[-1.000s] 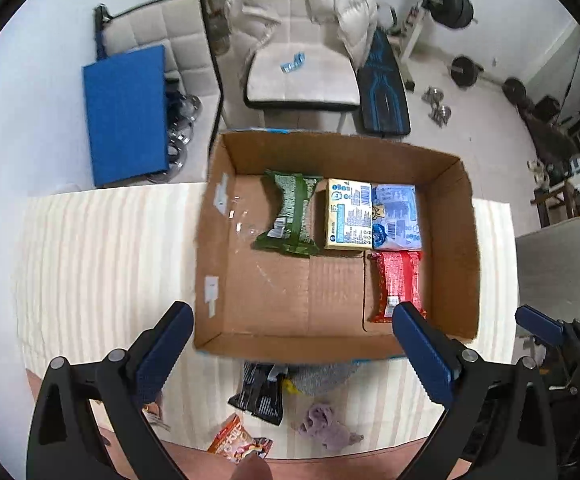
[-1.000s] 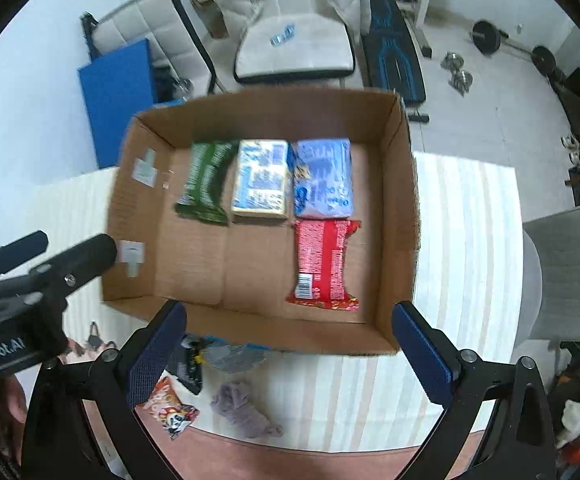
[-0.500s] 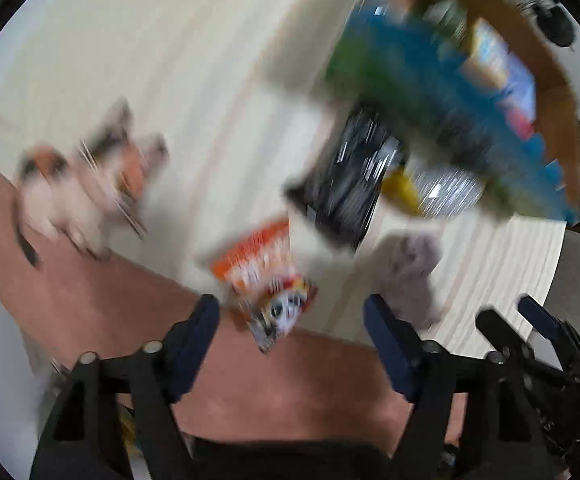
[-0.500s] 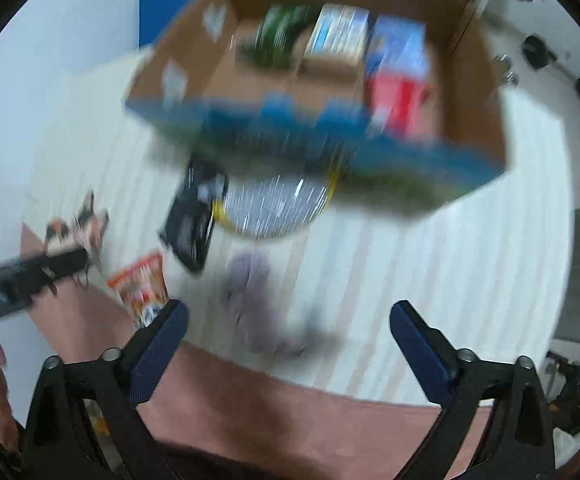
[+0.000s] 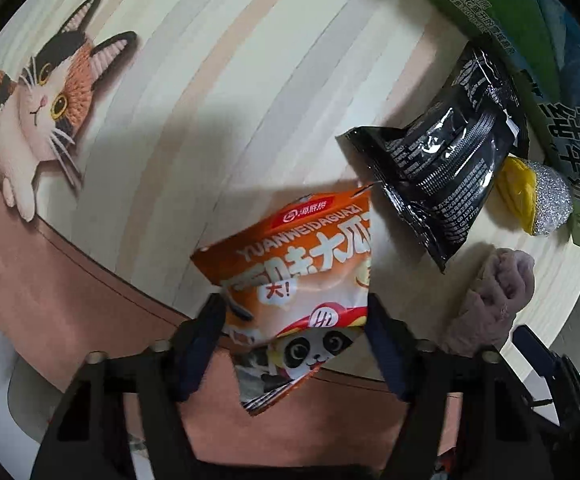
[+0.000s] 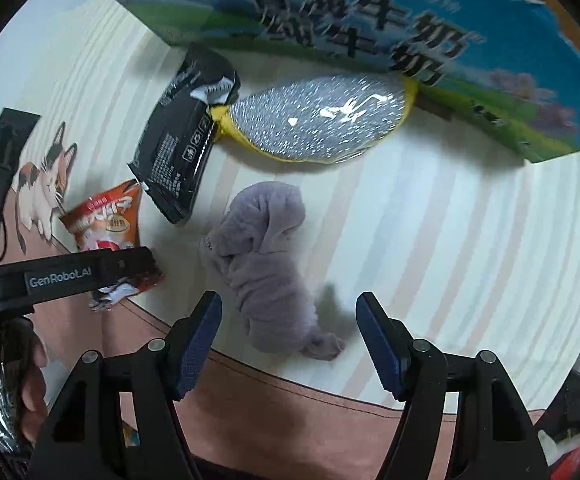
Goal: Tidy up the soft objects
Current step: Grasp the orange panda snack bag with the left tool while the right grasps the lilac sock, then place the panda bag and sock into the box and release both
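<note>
An orange snack bag [image 5: 302,280] lies at the table's front edge, between the jaws of my left gripper [image 5: 294,344], which stand open on either side of it. It also shows in the right wrist view [image 6: 107,224], partly behind the left gripper. A crumpled grey-purple cloth [image 6: 265,264] lies just ahead of my right gripper [image 6: 290,340], which is open and empty; the cloth's near end sits between the fingers. A black packet [image 6: 185,136] and a silver and yellow pouch [image 6: 318,120] lie beside the cardboard box's printed outer wall [image 6: 370,20].
The table has a striped cream cloth [image 6: 450,220] with a brown border at the front edge [image 6: 290,408]. A cat picture [image 5: 33,92] is printed at the left. The box wall stands close behind the loose items.
Both grippers dropped from above the box to the loose items in front of it. The left one now straddles the orange snack bag, the right one the grey-purple cloth.
</note>
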`<state>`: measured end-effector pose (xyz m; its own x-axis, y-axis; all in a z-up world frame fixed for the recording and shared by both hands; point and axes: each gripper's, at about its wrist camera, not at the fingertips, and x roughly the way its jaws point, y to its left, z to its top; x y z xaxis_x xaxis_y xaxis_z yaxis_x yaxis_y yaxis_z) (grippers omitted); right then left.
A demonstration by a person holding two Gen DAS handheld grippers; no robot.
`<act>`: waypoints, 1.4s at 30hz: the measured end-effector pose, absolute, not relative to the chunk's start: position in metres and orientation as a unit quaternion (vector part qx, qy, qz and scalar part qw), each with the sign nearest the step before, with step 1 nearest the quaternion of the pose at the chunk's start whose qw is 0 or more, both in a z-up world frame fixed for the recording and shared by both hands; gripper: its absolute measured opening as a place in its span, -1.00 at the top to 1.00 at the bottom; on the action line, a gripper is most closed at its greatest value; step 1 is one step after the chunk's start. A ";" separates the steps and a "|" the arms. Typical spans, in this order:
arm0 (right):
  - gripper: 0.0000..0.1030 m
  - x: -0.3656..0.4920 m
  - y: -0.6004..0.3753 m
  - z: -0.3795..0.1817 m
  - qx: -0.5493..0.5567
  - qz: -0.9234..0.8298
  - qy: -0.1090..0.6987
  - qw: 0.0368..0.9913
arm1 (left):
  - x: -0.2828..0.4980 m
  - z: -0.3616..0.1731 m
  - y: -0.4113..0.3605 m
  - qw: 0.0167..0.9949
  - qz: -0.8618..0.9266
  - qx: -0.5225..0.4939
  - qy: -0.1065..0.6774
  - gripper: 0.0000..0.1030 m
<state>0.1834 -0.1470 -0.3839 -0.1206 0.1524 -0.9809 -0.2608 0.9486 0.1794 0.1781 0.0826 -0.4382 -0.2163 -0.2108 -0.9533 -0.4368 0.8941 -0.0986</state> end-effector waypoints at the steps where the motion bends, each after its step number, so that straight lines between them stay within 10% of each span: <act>1: -0.40 0.184 -0.146 -0.386 -0.036 0.156 0.734 0.660 | 0.178 -0.439 0.083 0.592 0.096 -0.207 0.773 -0.09; 7: -0.37 0.186 -0.132 -0.404 -0.034 0.156 0.745 0.647 | 0.179 -0.434 0.075 0.609 0.089 -0.173 0.769 -0.03; 9: 0.05 0.184 -0.129 -0.411 -0.039 0.151 0.750 0.642 | 0.180 -0.428 0.071 0.620 0.091 -0.155 0.763 -0.03; 12: 0.16 0.179 -0.130 -0.412 -0.039 0.143 0.749 0.646 | 0.178 -0.419 0.066 0.635 0.094 -0.131 0.756 -0.02; 31: 0.18 0.200 -0.222 -0.216 0.138 0.177 0.651 0.725 | 0.247 -0.227 0.000 0.746 -0.071 -0.119 0.651 -0.02; 42: 0.18 0.320 -0.235 -0.216 0.188 0.116 0.637 0.738 | 0.394 -0.246 -0.008 0.738 -0.081 -0.089 0.664 -0.03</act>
